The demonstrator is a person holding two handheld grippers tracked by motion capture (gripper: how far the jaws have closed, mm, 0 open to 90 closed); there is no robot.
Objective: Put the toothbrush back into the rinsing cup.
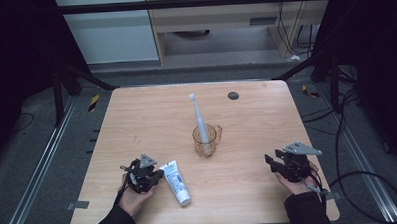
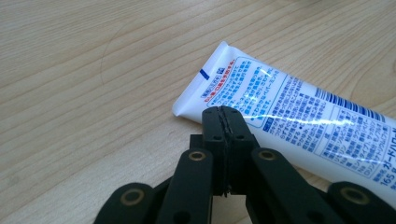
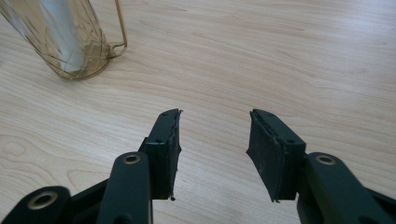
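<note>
Two hand-held grippers are resting low over the wooden desk [image 1: 136, 114], one in each of the person's hands. The left hand-held gripper [image 2: 223, 112] is sitting with its jaws pressed fully together, nothing between them, its tips just in front of the crimped end of a white toothpaste tube [image 2: 299, 121]. In the high view that tube [image 1: 177, 182] is lying flat on the desk just beside the left hand-held gripper [image 1: 156, 174], cap end toward the person. The right hand-held gripper [image 3: 215, 140] is standing partly open with bare desk showing between its pads, gripping nothing. It [image 1: 269, 162] is hovering near the desk's right edge, well apart from a clear amber cup [image 1: 205, 140] in the middle, which is holding an upright toothbrush [image 1: 198, 117].
</note>
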